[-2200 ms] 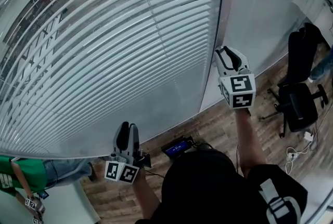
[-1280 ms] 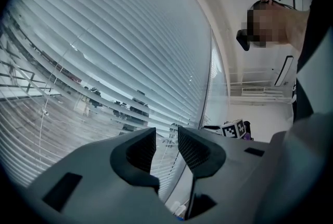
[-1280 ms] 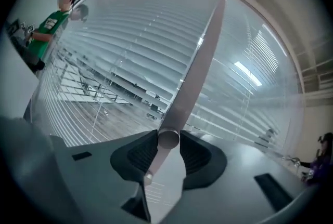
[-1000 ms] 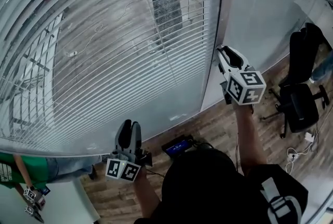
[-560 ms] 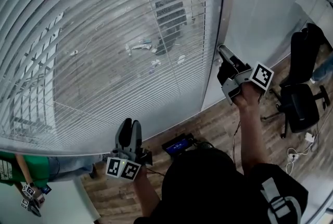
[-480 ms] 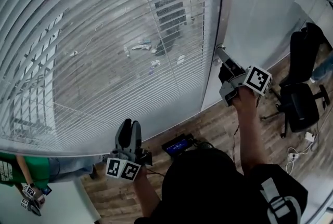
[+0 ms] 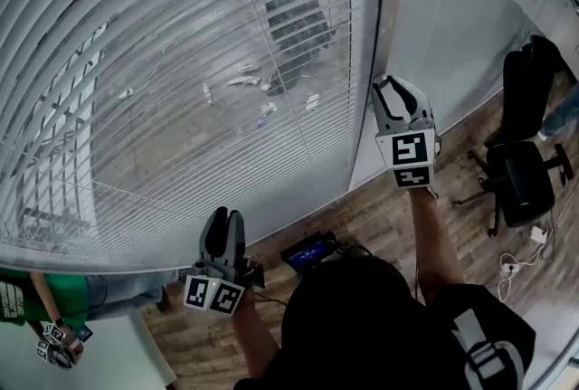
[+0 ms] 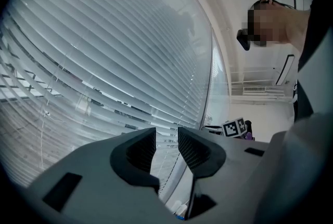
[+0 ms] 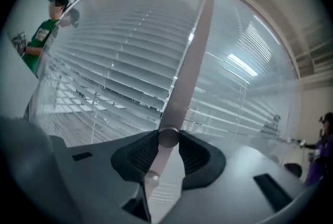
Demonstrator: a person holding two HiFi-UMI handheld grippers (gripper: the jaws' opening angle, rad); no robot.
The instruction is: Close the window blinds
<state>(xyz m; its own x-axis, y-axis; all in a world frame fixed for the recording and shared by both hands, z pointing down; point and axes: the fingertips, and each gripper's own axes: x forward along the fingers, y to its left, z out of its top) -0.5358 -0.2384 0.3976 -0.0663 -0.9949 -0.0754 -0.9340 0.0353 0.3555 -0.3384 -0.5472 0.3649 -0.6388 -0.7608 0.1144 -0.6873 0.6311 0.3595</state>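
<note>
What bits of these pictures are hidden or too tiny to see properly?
1. Top of the wand: in the right gripper view it runs out at the picture's round upper edge.
2. The right gripper and its hold on the wand: in the head view the gripper's own body covers it.
3. Dark device: head view, too small to make out and partly behind the person's head.
4. Person in green: head view, cut off by the left edge.

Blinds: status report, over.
Right tongs shut on tilt wand. Left tongs empty, jaws slightly apart. Blinds not closed yet: slats tilted open, see-through.
</note>
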